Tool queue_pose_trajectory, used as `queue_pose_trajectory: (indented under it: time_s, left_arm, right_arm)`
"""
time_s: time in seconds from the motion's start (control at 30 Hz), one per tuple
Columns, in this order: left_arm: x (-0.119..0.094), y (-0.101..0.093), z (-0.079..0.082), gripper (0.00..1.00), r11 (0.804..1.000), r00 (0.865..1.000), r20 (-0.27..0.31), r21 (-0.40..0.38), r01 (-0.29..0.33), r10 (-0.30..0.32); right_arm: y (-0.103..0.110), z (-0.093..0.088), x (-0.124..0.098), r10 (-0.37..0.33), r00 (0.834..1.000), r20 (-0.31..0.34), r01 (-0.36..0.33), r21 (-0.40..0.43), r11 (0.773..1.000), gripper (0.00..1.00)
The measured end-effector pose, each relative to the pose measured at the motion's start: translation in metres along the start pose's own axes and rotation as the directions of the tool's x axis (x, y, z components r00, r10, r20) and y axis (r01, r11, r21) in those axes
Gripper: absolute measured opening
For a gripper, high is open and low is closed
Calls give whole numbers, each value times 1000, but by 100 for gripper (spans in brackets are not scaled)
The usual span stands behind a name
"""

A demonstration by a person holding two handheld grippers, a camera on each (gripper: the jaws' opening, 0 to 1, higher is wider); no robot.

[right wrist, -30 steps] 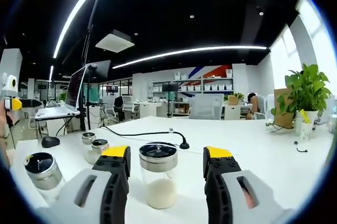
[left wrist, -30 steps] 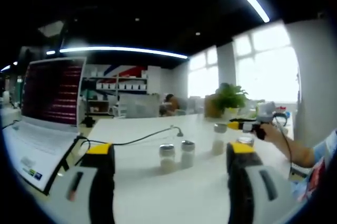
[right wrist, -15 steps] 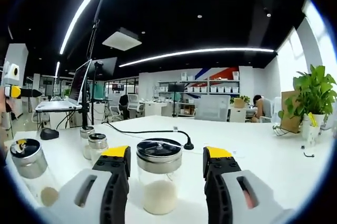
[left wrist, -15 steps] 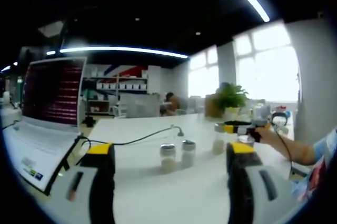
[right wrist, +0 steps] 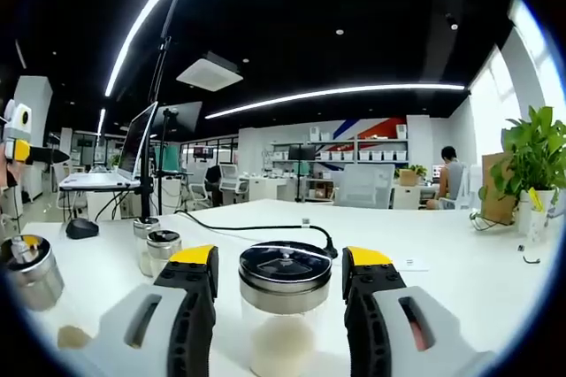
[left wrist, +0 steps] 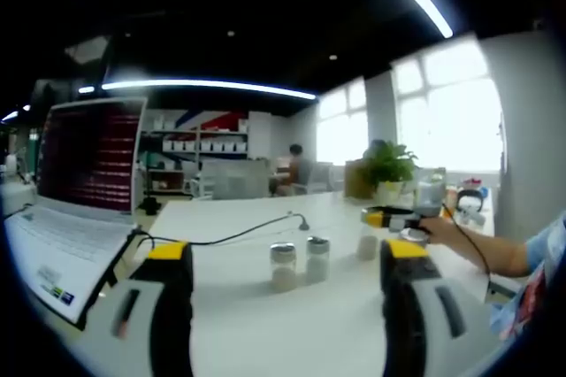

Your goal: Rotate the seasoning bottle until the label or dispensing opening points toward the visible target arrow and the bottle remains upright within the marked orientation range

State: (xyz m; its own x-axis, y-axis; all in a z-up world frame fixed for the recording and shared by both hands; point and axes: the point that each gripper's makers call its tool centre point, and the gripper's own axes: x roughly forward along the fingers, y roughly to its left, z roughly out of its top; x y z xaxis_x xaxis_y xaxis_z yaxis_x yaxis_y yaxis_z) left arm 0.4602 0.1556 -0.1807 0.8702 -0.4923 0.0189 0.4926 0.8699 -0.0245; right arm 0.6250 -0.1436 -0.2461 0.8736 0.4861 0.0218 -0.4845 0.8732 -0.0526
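**Right fingers flank the bottle; left fingers stand off, spread**

Left gripper view: Your left gripper (left wrist: 287, 306) is held above the white desk (left wrist: 230, 324) with its fingers (left wrist: 168, 297) spread wide and nothing between them. Two small jars (left wrist: 299, 262) stand side by side on the desk ahead, near the middle of the view. A black cable (left wrist: 225, 235) runs across the desk behind them. A laptop (left wrist: 75, 191) sits open on the left, screen lit. On the right, your right gripper (left wrist: 389, 216) reaches in from a hand (left wrist: 442, 231), its yellow-tipped fingers at the bottle (left wrist: 368, 242), which stands upright on the desk; whether they touch it cannot be told at this size. A plant (left wrist: 386, 167) stands behind.

Right gripper view: Your right gripper (right wrist: 280, 306) has its fingers (right wrist: 190, 306) apart, one on each side of the bottle (right wrist: 285, 306). The bottle stands upright between them, steel lid on top, pale powder in the lower part. Contact between the fingers and the glass cannot be told. The two jars (right wrist: 155, 249) stand together further back on the left. Another jar (right wrist: 31, 271) sits at the left edge. The cable (right wrist: 256, 228) lies beyond the bottle. The plant (right wrist: 531, 165) stands at the right. No arrow or label can be made out.
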Motion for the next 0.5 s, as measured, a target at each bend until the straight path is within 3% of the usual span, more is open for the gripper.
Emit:
queue_pose_trajectory:
  time_s: [0.3,0.5]
  left_arm:
    - [-2,4,3,92,1000,1000,10,-4,-7,7]
    - [-1,6,2,92,1000,1000,6,-5,-8,8]
  right_arm:
    - [1,-4,2,11,1000,-23,-11,12,1000,54]
    - [-2,-10,5,-12,998,-59,8,-57,998,52]
